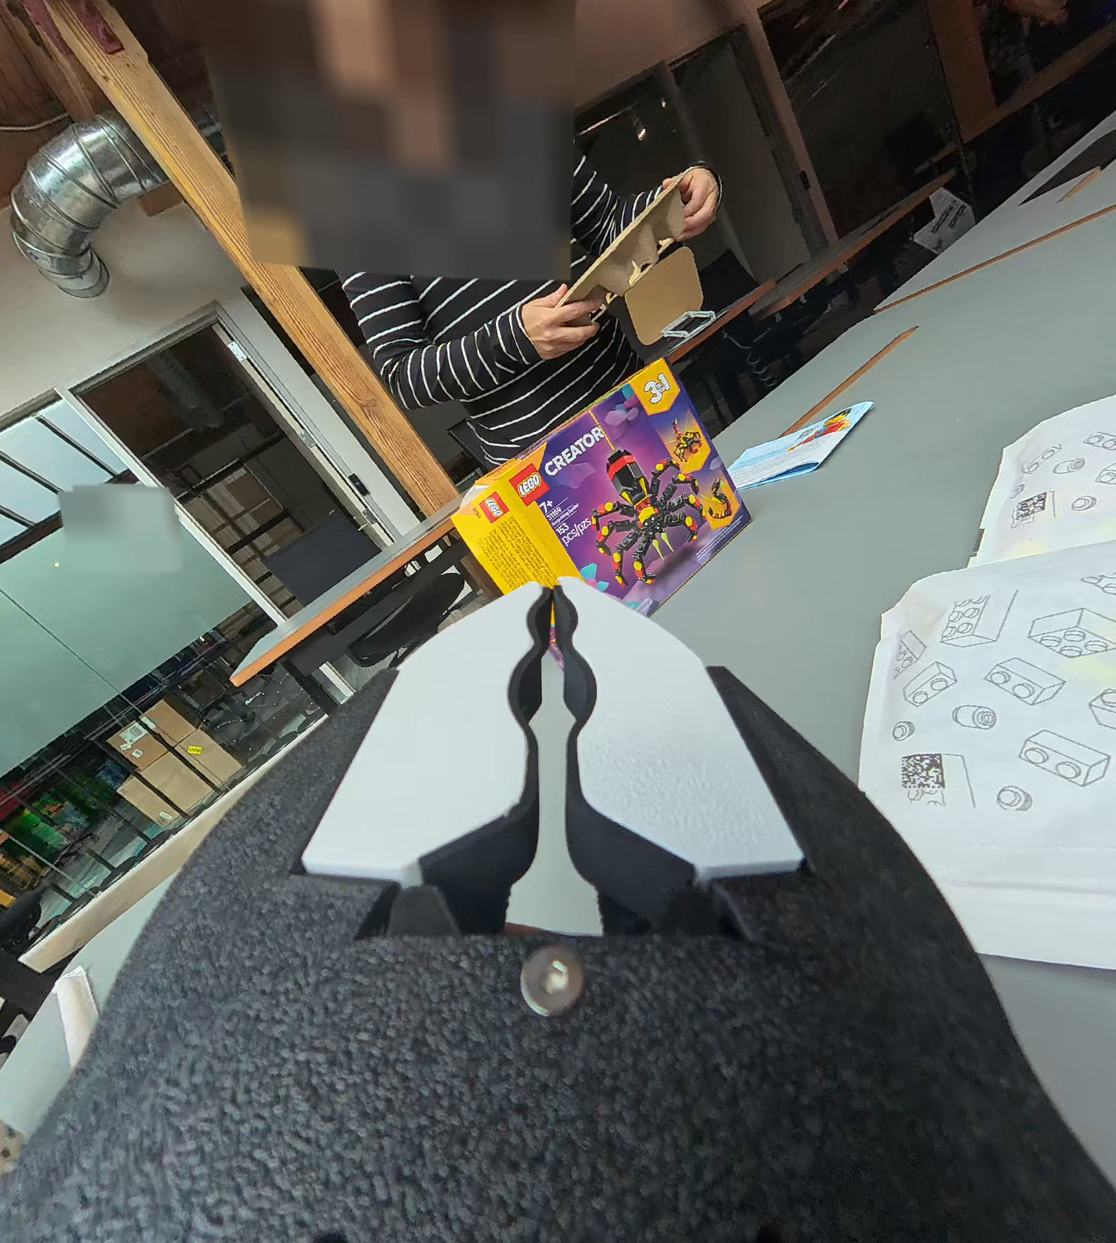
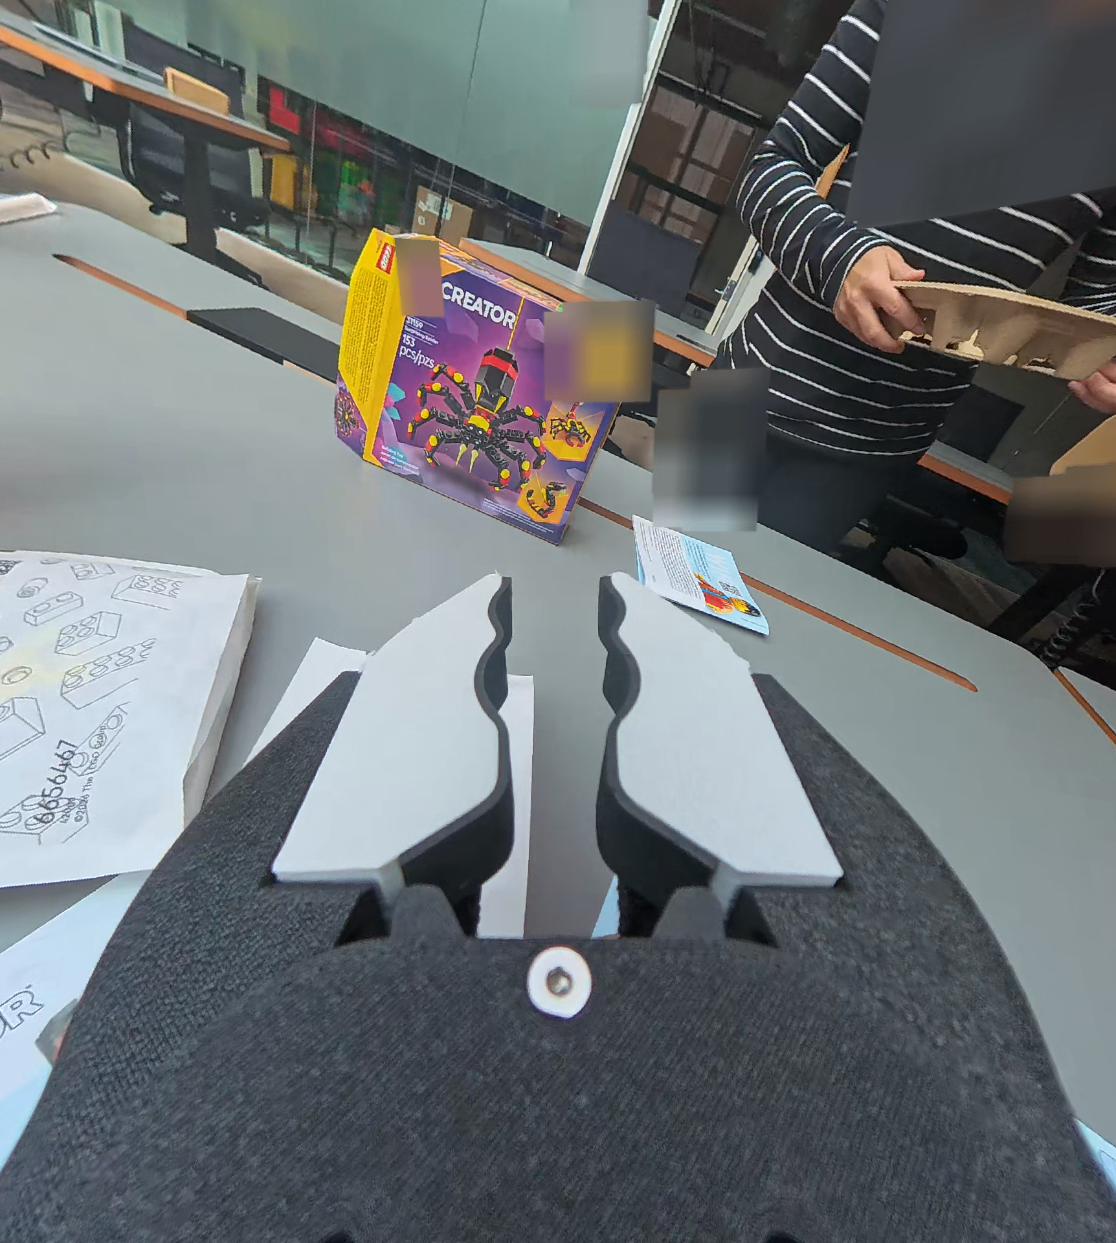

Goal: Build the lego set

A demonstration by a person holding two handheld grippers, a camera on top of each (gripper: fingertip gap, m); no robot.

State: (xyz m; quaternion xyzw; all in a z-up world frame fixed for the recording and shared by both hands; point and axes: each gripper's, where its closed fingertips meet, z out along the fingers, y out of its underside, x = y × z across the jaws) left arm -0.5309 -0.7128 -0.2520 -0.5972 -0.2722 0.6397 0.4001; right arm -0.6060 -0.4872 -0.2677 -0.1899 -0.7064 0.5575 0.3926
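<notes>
**Nothing opened yet: sealed bags wait beside two empty grippers**

So far, by the look of it, no brick is on the desk [image 2: 138,417] and the build has not begun. The set's box [image 2: 474,383] stands upright near the far edge, well apart from both tools. Two white paper bags printed with brick outlines lie flat closer in: one [image 1: 1026,760] just right of the left hand-held gripper [image 1: 554,592], the other [image 1: 1093,471] beyond it. In the right wrist view a bag [image 2: 71,706] lies just left of the right hand-held gripper [image 2: 555,585]. A small blue leaflet [image 2: 700,578] lies past that tool's tips.

The bags are likely light and limp, with loose pieces shifting inside, and the paper should crease and tear easily. A pinch at a corner or along the top edge seems best, one tool anchoring while the other pulls. The box is light, stiff card that could tip if nudged.

The left hand-held gripper is clenched, its tips meeting on nothing, aimed toward the box and rolled, so the desk appears slanted. The right one is released, its jaws parted and empty, held low over the desk above a white paper slip [image 2: 508,773].

Across the desk a person in a striped top [image 2: 878,269] holds a cardboard tray [image 2: 1012,329].
</notes>
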